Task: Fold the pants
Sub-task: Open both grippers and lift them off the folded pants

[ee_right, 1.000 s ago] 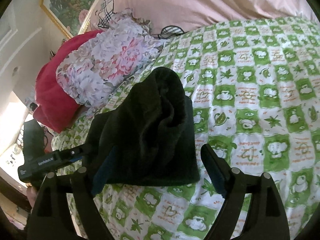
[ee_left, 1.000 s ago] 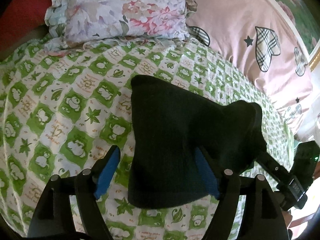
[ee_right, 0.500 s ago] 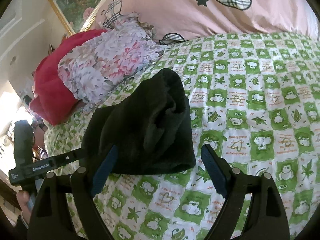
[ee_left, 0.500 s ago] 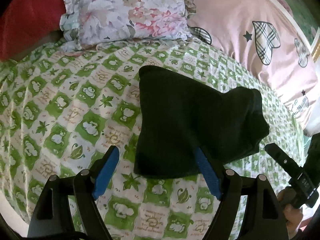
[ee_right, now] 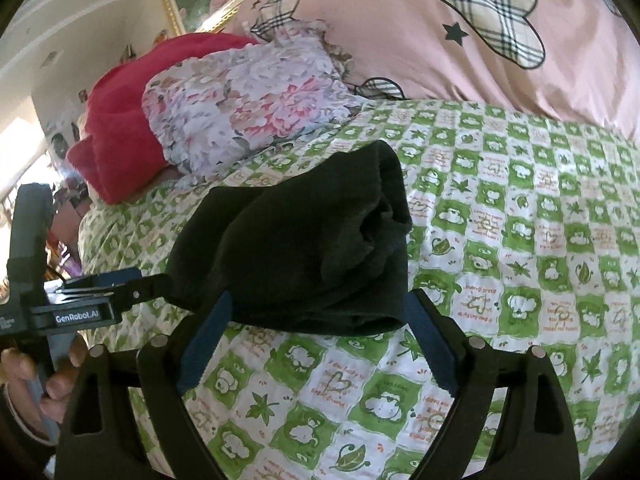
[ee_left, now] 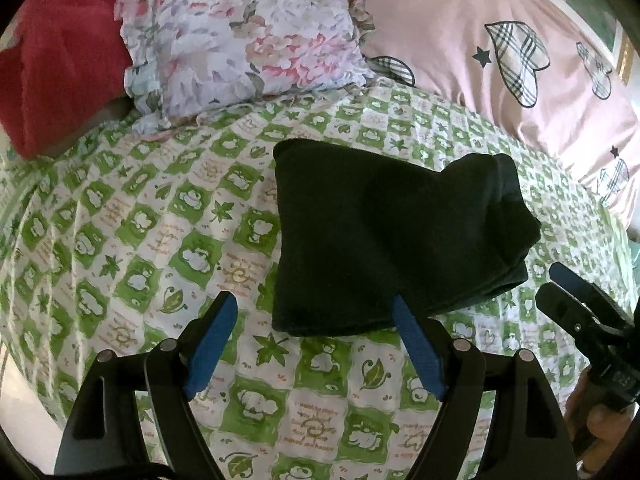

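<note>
The pants (ee_left: 384, 240), dark and thick with a soft knitted look, lie folded into a squarish bundle on the bed (ee_left: 132, 240), one rolled edge bulging at the right in the left wrist view. The bed's quilted cover is checked in green and white with small bears and leaves. The left hand-held gripper (ee_left: 316, 308) hangs just near of the bundle, its blue-padded fingers (ee_left: 212, 332) spread wide and holding nothing. The right hand-held gripper (ee_right: 316, 308) sits at the bundle's near edge, likewise spread and empty. Beyond the pants lie a ruffled floral pillow (ee_left: 248, 40), a red cushion (ee_left: 56, 60) and a smooth pink duvet (ee_left: 500, 60) with plaid hearts.
</note>
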`<state>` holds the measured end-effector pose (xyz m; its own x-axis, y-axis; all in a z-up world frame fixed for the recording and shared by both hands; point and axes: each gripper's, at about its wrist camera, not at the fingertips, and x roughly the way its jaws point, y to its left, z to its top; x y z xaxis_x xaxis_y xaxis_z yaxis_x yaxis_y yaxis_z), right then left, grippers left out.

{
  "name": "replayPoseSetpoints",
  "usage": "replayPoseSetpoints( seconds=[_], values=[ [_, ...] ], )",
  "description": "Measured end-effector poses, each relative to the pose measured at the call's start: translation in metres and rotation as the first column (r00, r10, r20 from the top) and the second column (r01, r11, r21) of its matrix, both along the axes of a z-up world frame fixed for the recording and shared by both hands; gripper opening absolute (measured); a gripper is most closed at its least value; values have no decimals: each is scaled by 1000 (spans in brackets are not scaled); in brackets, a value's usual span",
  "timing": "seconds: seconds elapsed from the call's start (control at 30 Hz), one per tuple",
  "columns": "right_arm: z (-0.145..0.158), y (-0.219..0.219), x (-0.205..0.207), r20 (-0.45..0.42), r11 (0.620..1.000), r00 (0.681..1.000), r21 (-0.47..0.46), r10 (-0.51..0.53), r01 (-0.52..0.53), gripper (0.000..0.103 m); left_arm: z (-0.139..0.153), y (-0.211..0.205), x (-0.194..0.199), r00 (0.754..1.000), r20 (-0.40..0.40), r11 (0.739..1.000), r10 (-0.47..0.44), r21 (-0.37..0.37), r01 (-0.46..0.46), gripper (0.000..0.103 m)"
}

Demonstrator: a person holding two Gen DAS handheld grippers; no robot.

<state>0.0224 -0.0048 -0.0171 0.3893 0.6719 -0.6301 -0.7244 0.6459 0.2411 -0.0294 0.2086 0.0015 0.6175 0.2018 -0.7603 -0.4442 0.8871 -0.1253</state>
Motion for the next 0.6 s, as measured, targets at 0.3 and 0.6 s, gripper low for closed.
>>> replayPoseSetpoints(
  seconds=[0.3, 0.6],
  values=[
    [1, 7, -7, 52, 997, 998, -57, 47, -44, 98, 4, -1, -2, 1000, -1, 996, 16, 87, -16, 83],
    [2, 18, -8, 72, 989, 990, -94, 121, -114, 99, 2, -1, -1, 1000, -15, 993, 11, 119, -9, 83]
  ],
)
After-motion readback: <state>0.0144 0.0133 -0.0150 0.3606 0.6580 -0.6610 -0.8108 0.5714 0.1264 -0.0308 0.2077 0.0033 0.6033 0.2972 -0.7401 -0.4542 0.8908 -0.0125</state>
